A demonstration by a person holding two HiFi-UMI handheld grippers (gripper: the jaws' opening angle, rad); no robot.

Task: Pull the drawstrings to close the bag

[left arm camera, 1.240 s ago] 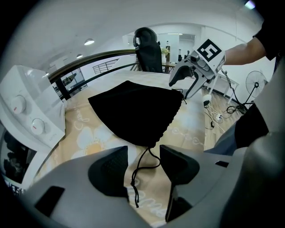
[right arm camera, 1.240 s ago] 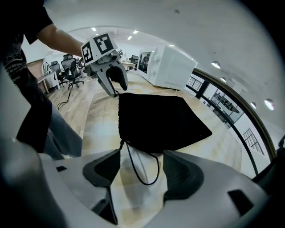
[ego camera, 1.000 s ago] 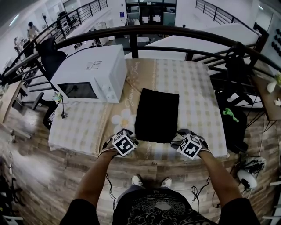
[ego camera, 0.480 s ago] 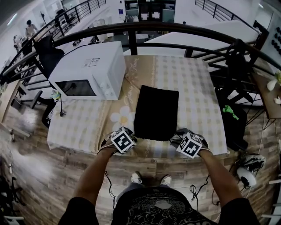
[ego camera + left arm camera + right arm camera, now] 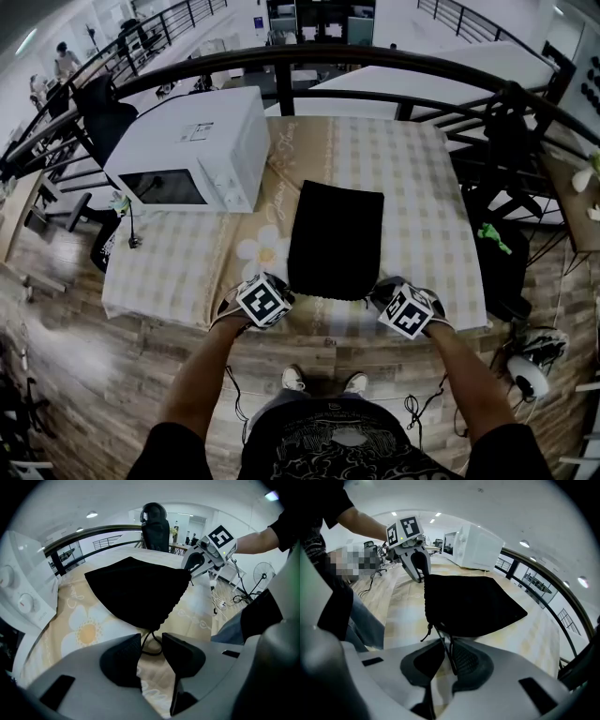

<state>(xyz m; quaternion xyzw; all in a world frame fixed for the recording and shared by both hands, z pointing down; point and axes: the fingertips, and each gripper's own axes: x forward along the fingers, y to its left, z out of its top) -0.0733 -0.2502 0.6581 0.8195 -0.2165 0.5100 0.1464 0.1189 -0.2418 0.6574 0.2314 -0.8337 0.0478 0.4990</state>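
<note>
This looked like an open office or lab mezzanine: a dark railing (image 5: pixel 375 58) curved past the tabletop (image 5: pixel 412 187) at 12 o'clock, with an office chair (image 5: pixel 101 117) and a person (image 5: pixel 66 62) at 10 o'clock, beyond a microwave (image 5: pixel 192 150).

— Is there any wording here that can be read?

— Nothing plainly. The tablecloth (image 5: pixel 394 187) has a line of cursive script (image 5: pixel 278 178) next to its daisy print (image 5: pixel 262 253), but the letters are too small to make out.

— And the microwave (image 5: pixel 187 155)?

— There is a printed label (image 5: pixel 199 134) on its top, too blurred to read.

— The cubes?

— The left marker cube (image 5: pixel 262 300) and right marker cube (image 5: pixel 409 311) show only black-and-white square patterns, with no letters or digits. A blue wall sign (image 5: pixel 260 21) far off is illegible.
</note>
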